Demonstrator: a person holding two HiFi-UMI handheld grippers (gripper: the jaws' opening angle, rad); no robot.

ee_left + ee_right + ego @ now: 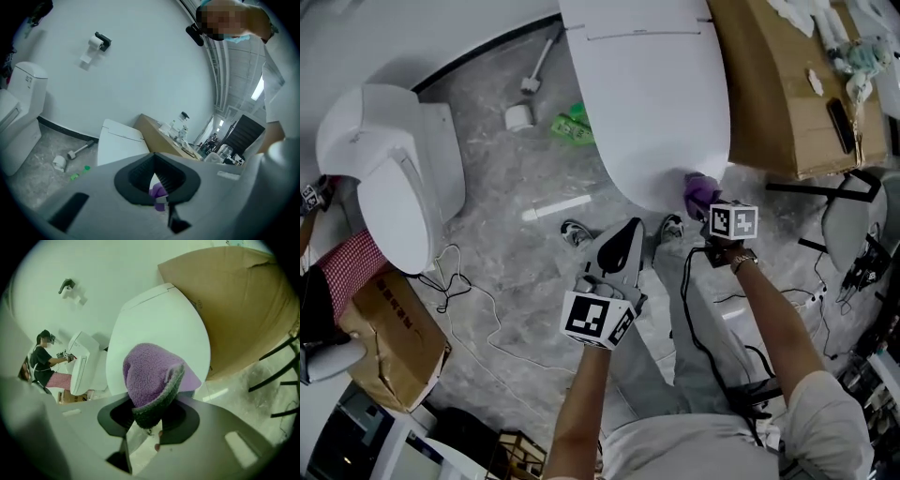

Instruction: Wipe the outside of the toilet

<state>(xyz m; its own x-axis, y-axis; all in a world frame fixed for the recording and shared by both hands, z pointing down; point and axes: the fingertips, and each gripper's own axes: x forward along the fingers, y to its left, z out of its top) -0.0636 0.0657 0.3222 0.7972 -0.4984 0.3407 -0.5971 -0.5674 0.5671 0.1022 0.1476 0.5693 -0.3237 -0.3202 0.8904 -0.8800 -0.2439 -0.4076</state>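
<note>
A white toilet (647,94) with its lid down stands at the top centre of the head view. My right gripper (712,208) is shut on a purple cloth (700,192), and the cloth touches the toilet's front rim. In the right gripper view the cloth (150,371) bulges out of the right gripper (152,413) in front of the toilet (159,319). My left gripper (617,251) hangs over the floor just below the bowl, its black jaws together and holding nothing. In the left gripper view, the left gripper (154,176) points toward the toilet (117,143) and the cloth (158,191).
A second white toilet (389,173) stands at the left, with a person in red checks (347,267) beside it. A large cardboard box (778,84) crowds the toilet's right side. A paper roll (518,116), green scraps (572,125), cables (459,291) and a smaller box (394,337) lie on the floor.
</note>
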